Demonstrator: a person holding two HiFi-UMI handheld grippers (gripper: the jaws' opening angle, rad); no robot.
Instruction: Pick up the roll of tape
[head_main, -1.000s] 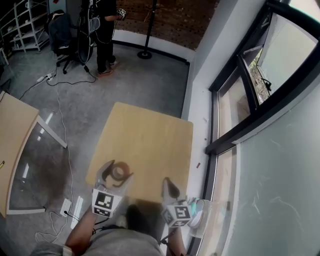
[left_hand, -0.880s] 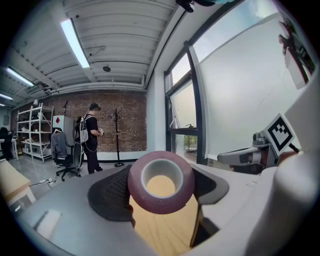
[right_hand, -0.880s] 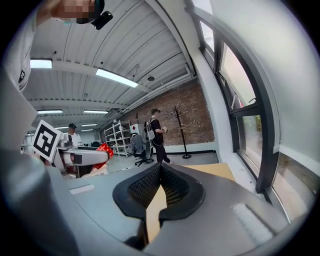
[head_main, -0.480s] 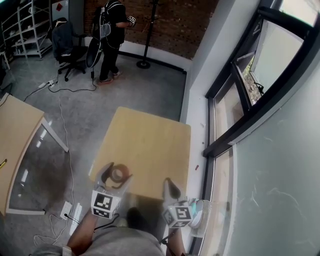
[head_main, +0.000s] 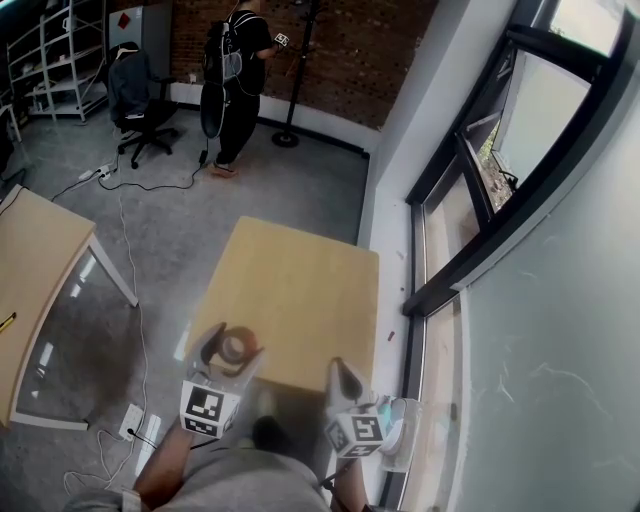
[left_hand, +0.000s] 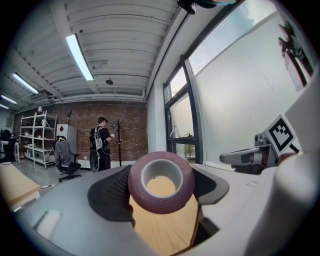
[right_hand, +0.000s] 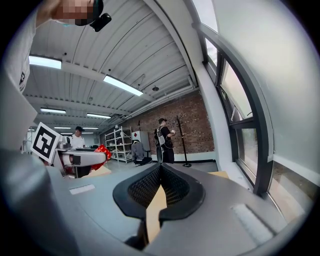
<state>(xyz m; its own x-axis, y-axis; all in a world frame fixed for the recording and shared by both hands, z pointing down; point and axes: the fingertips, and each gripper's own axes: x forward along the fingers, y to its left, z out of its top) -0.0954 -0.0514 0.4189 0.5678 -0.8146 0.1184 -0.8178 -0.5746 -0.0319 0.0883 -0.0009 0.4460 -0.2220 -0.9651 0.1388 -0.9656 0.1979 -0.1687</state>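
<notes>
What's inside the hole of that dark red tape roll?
The dark red roll of tape has an empty grey-lined core; through it shows the light wooden tabletop. The roll covers where the left gripper's black pads press it.

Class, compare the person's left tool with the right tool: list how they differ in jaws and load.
The left tool grips a dark red roll of tape; the right tool holds nothing. The left tool's jaws stand apart around the roll; the right tool's meet at their tips. Both hover at the light wooden table's near edge.
</notes>
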